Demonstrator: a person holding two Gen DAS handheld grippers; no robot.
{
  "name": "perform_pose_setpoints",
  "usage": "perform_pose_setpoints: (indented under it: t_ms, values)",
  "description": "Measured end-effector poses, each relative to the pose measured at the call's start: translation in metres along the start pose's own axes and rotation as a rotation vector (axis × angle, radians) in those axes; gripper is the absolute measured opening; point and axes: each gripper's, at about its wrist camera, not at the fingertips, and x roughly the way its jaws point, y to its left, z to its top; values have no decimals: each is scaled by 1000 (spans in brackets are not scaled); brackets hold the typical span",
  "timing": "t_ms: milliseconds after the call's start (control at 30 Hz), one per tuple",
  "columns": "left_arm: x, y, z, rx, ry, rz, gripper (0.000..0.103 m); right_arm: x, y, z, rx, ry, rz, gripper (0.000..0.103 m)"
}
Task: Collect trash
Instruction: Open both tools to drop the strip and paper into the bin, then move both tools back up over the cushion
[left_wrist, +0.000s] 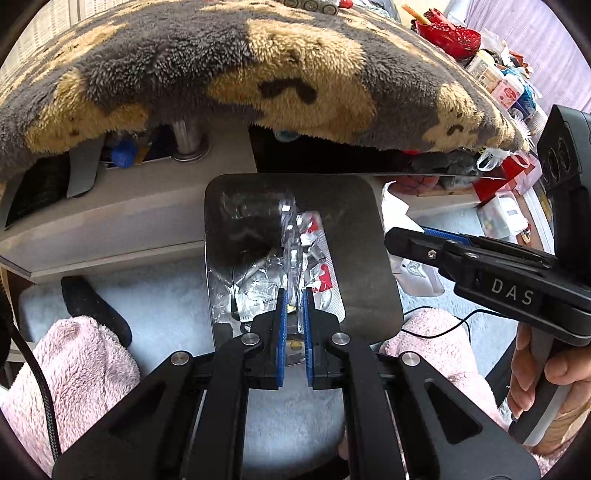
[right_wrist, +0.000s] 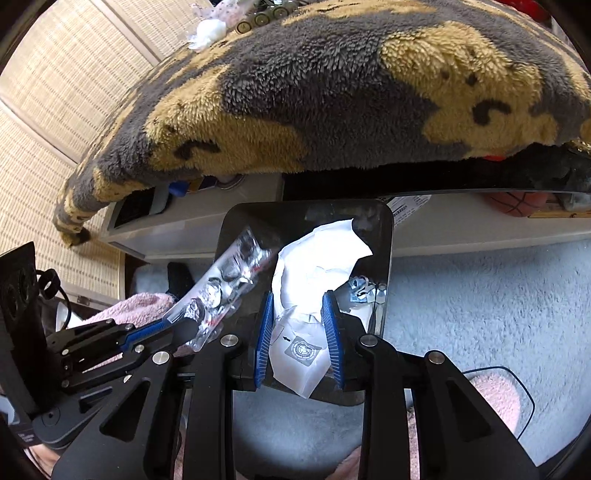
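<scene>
**Q:** Tongs first: what are both pairs doing?

**A:** Left tongs (left_wrist: 294, 295) are clamped on a crumpled clear and silver blister pack (left_wrist: 306, 254) with red print. Right tongs (right_wrist: 298, 299) pinch a white paper wrapper (right_wrist: 310, 295) between their blue pads (right_wrist: 264, 339). A hand (left_wrist: 535, 373) grips the right handle.

**Q:** Where does the trash sit?

**A:** Both pieces hang over the mouth of 1 dark rounded-square bin (left_wrist: 369, 266). More foil scraps (right_wrist: 364, 291) lie inside it, beside the wrapper.

**Q:** And around the bin?

**A:** It stands on a pale blue fluffy rug (right_wrist: 480, 288), flanked by 2 legs in pink fleece (left_wrist: 74, 369). Above hangs a grey and tan fuzzy blanket (left_wrist: 221, 66) draped over a low surface (left_wrist: 110, 225); woven matting (right_wrist: 66, 122) lies at the left
</scene>
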Motion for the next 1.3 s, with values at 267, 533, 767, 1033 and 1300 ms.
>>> perform_pose_setpoints:
  t_ms: [267, 533, 767, 1033, 1300]
  values:
    - [-2, 8, 6, -23, 6, -6, 14, 6, 0, 10, 14, 9, -5, 48]
    - [-27, 6, 8, -23, -49, 26, 71, -17, -2, 10, 24, -46, -40, 82]
    - [-51, -1, 10, -4, -91, 41, 86, -48, -7, 12, 47, -120, -44, 98]
    - [-81, 0, 17, -1, -161, 50, 93, -91, -15, 23, 65, -222, -52, 99]
    - [-102, 12, 45, -4, -230, 81, 94, -118, -21, 49, 58, -297, -80, 99]
